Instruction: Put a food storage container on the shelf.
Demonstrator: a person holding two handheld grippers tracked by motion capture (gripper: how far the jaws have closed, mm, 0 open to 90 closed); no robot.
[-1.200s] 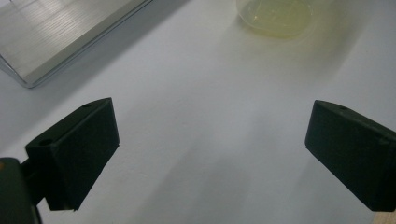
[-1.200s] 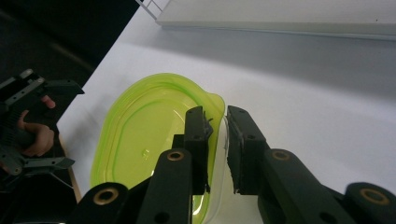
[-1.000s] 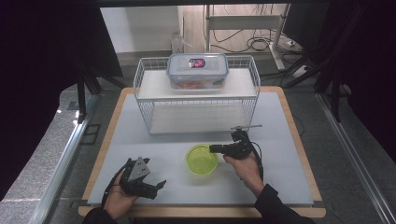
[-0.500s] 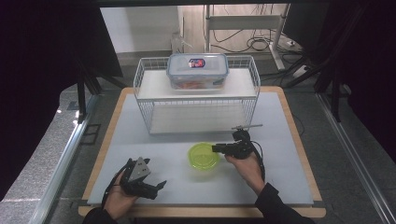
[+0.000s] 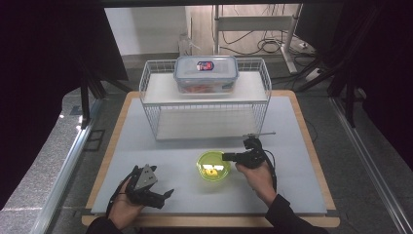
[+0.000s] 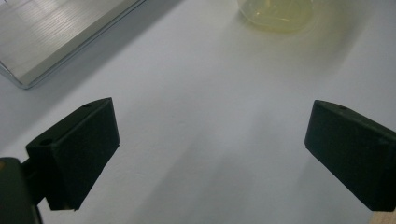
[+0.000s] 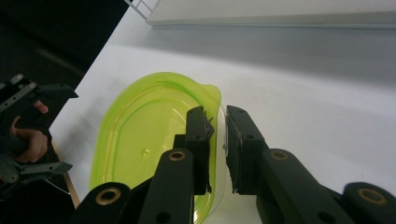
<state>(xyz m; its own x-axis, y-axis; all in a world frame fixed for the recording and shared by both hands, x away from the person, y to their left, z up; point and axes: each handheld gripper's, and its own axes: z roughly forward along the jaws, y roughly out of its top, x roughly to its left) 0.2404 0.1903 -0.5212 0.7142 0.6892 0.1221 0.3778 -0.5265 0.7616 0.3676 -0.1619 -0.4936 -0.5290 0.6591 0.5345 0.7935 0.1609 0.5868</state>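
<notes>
Jaws of right gripper [image 7: 218,140] astride green bowl [image 7: 154,135] rim

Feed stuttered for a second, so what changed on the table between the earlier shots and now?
Little. The right gripper sits at the green bowl, one jaw inside its rim, one outside; its jaws have just been closing on that rim. The bowl has barely shifted. The left gripper stays open and parked near the table's front edge, and the lidded container is unmoved on the wire rack.
</notes>
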